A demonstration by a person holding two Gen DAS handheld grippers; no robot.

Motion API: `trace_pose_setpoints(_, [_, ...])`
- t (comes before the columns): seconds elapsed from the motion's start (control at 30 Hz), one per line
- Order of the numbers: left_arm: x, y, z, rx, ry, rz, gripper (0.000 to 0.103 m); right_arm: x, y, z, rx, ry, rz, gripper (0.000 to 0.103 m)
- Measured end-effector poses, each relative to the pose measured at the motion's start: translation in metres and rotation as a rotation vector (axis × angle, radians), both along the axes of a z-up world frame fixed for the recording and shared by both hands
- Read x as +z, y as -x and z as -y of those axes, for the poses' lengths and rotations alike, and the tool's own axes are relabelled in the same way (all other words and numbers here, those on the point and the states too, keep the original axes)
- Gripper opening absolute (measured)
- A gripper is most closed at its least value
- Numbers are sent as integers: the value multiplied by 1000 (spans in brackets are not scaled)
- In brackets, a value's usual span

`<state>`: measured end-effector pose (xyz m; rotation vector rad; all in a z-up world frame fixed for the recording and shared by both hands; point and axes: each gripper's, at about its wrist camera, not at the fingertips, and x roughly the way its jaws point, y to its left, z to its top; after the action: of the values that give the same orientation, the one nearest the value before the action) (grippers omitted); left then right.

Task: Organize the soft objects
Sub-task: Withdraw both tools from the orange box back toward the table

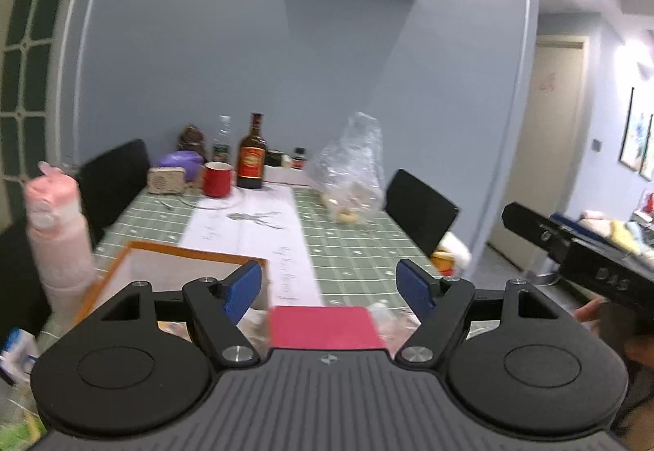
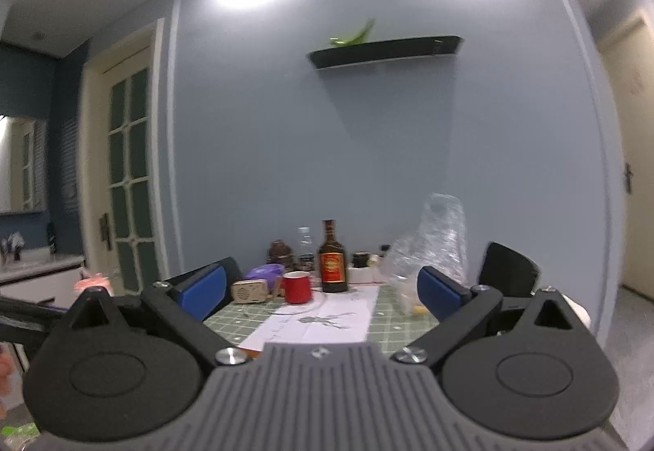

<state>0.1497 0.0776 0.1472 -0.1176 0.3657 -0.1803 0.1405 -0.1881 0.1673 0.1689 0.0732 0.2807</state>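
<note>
Both grippers empty, jaws wide: left gripper (image 1: 329, 289) sits over a pink folded cloth (image 1: 325, 326) at the near worktop (image 1: 351, 246) edge, beside an orange-rimmed box (image 1: 175, 267); right gripper (image 2: 321, 293) points level. Come down squarely on the cloth, then drop it in the box, probably the bin. Red mug (image 1: 218, 179), brown bottle (image 1: 252, 152) and clear plastic bag (image 1: 353, 169) stand well clear at the far end.

The table (image 1: 347, 246) has a green cloth with white checks. A red mug (image 1: 218, 179) stands by a brown bottle (image 1: 252, 152) with a red label. The pink thing (image 1: 325, 326) is plain, and the wall (image 1: 245, 54) is grey-blue.
</note>
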Motion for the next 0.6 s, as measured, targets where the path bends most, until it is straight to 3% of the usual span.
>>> trace_pose_setpoints(0.23, [-12,5,24,-42,30,-7,88,-28,-12,28,-66,-35,-29,99])
trace_pose_setpoints(0.3, [-16,8,31,-54,26,-8,88,-38,-19,33,-40,-54,-48,100])
trace_pose_setpoints(0.47, [-31,11,49,-59,24,5,88,-81,-46,57,173,-238,-98,100])
trace_pose_setpoints(0.53, [-40,11,55,-63,31,6,88,-100,-57,61,166,-270,-113,100])
trace_pose_setpoints(0.6, [-51,10,62,-68,28,6,88,-109,-68,60,100,-240,-185,100])
